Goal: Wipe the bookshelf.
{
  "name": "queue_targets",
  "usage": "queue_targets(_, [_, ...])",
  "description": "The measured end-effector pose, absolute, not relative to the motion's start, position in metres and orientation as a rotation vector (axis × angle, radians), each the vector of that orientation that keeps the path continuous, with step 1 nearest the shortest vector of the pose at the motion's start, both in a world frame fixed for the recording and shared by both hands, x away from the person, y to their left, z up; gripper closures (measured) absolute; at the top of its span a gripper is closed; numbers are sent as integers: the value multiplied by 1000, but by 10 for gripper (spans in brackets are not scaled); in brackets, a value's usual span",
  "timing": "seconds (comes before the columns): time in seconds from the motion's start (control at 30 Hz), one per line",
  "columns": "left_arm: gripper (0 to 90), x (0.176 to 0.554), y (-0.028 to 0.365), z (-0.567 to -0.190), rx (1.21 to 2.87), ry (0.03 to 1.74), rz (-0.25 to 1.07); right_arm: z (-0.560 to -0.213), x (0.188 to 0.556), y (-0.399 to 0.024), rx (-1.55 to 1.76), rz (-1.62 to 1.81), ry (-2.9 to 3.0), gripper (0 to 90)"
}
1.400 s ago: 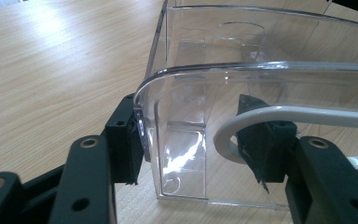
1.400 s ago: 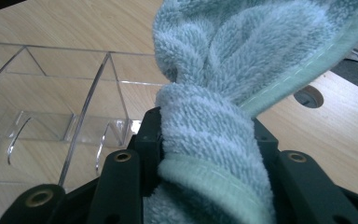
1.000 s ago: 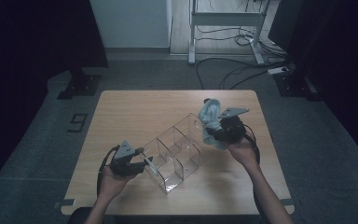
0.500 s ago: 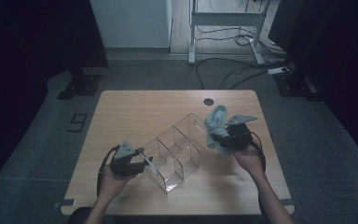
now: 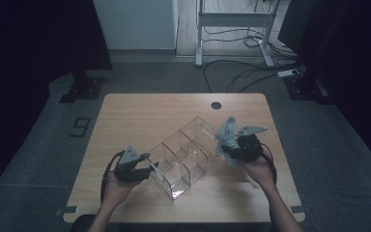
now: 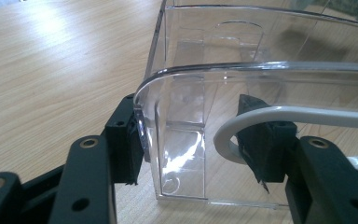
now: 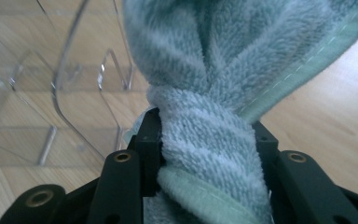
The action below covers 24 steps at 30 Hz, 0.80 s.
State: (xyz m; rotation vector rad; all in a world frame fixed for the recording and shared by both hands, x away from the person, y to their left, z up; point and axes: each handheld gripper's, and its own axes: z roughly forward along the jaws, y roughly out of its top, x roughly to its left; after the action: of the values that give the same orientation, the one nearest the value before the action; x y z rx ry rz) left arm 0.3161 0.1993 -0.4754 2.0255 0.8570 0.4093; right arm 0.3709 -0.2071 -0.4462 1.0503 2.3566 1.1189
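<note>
Blue-green towel (image 7: 223, 93) bunched in right tongs (image 5: 230, 148), jaws pinched on twisted middle, held above worktop (image 5: 140, 113) just beside far end of clear divided organizer (image 5: 183, 154) — likely headed into end compartment. Organizer lies diagonally mid-worktop. Left tongs (image 6: 198, 144) straddle its near end wall, one pad outside, one inside, half closed and clamped on wall — apparently bracing box so it won't slide while towel goes in.

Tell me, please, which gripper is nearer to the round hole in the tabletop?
Right. The right gripper, clamping the towel, sits just below the hole; the left gripper grips the clear organizer's near end, farther off.
</note>
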Motion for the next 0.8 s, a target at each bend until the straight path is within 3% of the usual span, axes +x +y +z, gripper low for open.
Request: queue_targets(0.8, [447, 316, 198, -475, 2025, 864, 406, -513, 387, -186, 1091, 827, 2493, 573])
